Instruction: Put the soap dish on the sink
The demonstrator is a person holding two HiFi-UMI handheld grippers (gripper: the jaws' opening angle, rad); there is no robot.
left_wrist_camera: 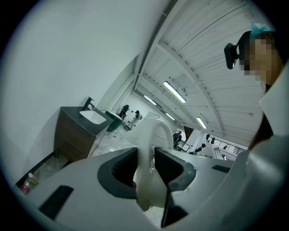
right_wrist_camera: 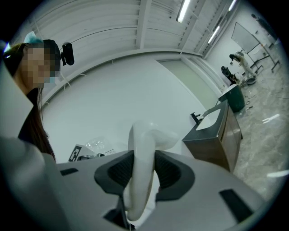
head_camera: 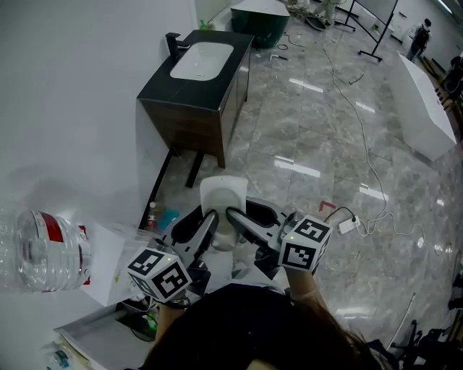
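Note:
Both grippers carry a white soap dish (head_camera: 223,204) above the floor, in front of the person. My left gripper (head_camera: 210,220) is shut on the dish's left rim (left_wrist_camera: 146,169); my right gripper (head_camera: 233,217) is shut on its right rim (right_wrist_camera: 142,176). Each gripper view shows the white rim pinched between the dark pads. Ahead, at the upper left of the head view, stands the dark vanity with its white sink (head_camera: 201,61) and black tap (head_camera: 174,44). The sink (left_wrist_camera: 91,117) shows far off in the left gripper view, and the sink (right_wrist_camera: 212,118) at the right in the right gripper view.
A white wall runs along the left. A large clear water bottle (head_camera: 49,251) and boxes lie at the lower left. A small bottle (head_camera: 151,215) stands on the floor by the vanity. A white cable and power strip (head_camera: 347,225) lie on the marble floor. A dark green tub (head_camera: 259,22) sits beyond the vanity.

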